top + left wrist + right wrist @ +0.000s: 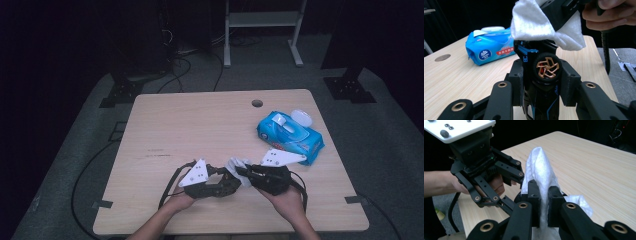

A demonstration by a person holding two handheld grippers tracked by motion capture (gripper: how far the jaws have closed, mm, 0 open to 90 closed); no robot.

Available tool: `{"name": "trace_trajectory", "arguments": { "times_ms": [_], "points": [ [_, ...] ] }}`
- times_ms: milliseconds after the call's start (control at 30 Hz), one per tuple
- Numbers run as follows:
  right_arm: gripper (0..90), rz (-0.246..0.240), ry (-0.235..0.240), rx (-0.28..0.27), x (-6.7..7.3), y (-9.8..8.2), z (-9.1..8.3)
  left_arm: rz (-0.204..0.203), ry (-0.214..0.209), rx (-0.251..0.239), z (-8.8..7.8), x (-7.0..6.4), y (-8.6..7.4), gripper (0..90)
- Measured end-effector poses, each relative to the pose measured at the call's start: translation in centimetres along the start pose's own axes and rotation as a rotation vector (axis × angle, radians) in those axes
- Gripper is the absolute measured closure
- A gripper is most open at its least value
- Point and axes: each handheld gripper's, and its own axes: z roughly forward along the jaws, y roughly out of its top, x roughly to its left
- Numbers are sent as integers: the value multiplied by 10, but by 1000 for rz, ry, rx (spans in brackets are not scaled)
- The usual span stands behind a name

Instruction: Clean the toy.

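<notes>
White cloth is pinched flat between the pads of the right gripper (543,202), a wipe (539,167) whose free end stands up in a soft peak above the jaws and spills out to one side. Just opposite, the left gripper (541,82) is clamped on a small black toy car (541,72) with blue trim, one pad on each flank, a copper-spoked wheel (547,68) facing back along the jaws. From above, both tools meet near the front edge of the table (200,115), with the wipe bunched between them and draped over the car's far end, touching it. I judge the wipe limp and nearly weightless, likely damp; it will fold wherever it is pushed, so it wants a pinch low on a thick fold, as now, leaving a loose pad to rub with. The car looks like hard glossy plastic, light and rather slippery, and its wheels may turn, so a hold across the body sides seems safer than one on the wheels. Rubbing too hard could twist it in the jaws. Farther off, to the person's right, lies a blue wipe pack (290,136) with its lid flipped open, well apart from both hands.
</notes>
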Motion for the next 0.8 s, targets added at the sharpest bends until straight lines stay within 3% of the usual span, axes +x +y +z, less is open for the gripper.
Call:
{"name": "trace_trajectory", "arguments": {
  "times_ms": [167,633,800],
  "points": [
    [833,7,-37,-9,-4,1,-5,8,0,0,-1,-1,0,611],
    [833,8,-34,9,-2,-3,-1,-17,-26,2,-1,-1,-3,598],
    [833,1,-19,47,1,-7,3,-42,-47,52,1,-2,-10,547]
  ]
}}
